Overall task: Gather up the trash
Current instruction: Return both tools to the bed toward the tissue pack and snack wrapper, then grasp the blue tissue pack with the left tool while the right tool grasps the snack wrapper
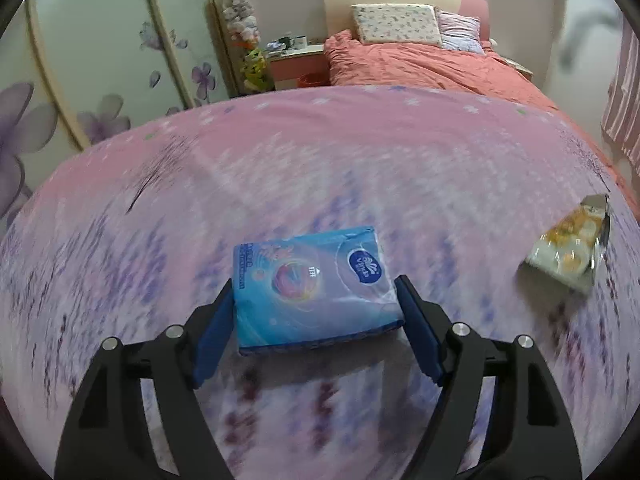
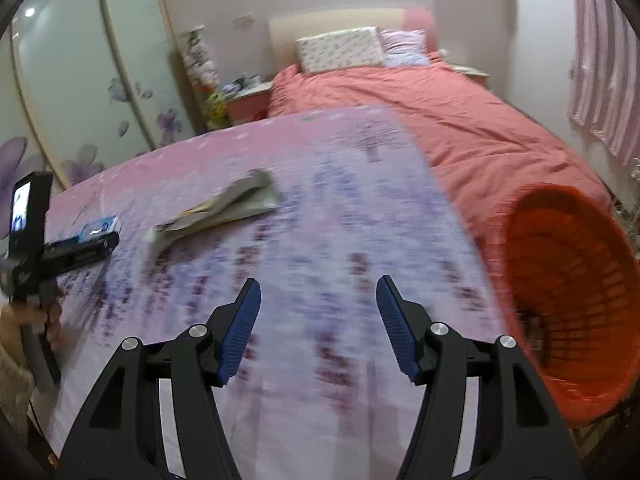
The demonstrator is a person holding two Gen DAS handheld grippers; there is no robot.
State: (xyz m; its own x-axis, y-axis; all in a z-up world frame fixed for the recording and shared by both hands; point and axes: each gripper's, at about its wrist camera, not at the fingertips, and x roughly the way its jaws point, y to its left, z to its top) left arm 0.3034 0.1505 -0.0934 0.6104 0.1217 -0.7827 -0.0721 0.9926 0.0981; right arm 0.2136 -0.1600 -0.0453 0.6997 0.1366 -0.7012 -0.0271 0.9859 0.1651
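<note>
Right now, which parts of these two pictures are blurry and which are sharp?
Left wrist view: the purple cloth is smeared, while the blue tissue pack between the fingers is fairly crisp. Right wrist view: cloth, flattened wrapper and orange basket are all streaked; only the fingers look sharp.

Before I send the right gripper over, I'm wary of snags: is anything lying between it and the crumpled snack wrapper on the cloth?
Nothing visible does. The right gripper hangs open and empty over bare pink-and-lavender floral cloth, which runs uninterrupted to the crumpled snack wrapper. The orange plastic mesh basket sits off to the opposite side.
</note>
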